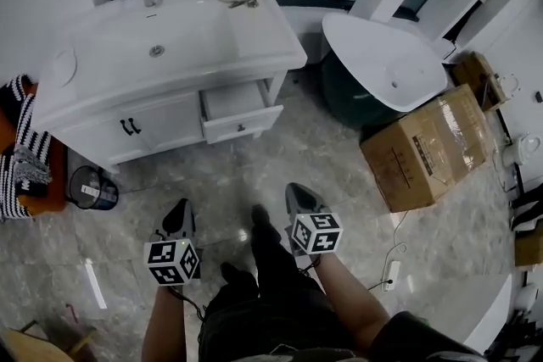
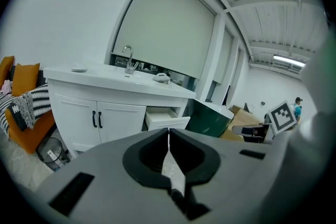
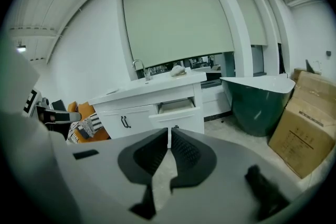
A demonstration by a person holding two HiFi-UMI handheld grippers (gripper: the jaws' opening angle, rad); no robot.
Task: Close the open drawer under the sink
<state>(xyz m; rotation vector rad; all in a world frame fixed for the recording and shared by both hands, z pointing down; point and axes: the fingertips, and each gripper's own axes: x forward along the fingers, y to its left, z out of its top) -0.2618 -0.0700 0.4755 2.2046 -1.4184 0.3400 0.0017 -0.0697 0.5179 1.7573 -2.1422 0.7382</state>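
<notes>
- Both claws are sitting pressed together w/ nothing pinched: the left gripper (image 1: pixel 180 208) and right gripper (image 1: pixel 299 192) are hanging side by side over the marble floor (image 1: pixel 339 174), well short of the cabinet, tips aiming toward it and dipping a bit.
- Each gripper view is showing its jaw tips meeting, no gap, no obj between.
- Drawer (image 1: pixel 240 109) is standing open at the top of the vanity cabinet (image 1: pixel 110 140), at its right end as the person faces it, just right of the two doors w/ black handles (image 1: pixel 129 126) and below the countertop beside the sink (image 1: pixel 153 42).
- Drawer front is running lengthwise along the cabinet face; the drawer box is sticking out toward the person, open top facing up.
- Green bathtub (image 1: pixel 386 68) is standing right of the cabinet, w/ a cardboard box (image 1: pixel 428 150) near it on the floor.
- Dark bin (image 1: pixel 92 188) is sitting by the cabinet's left corner.
</notes>
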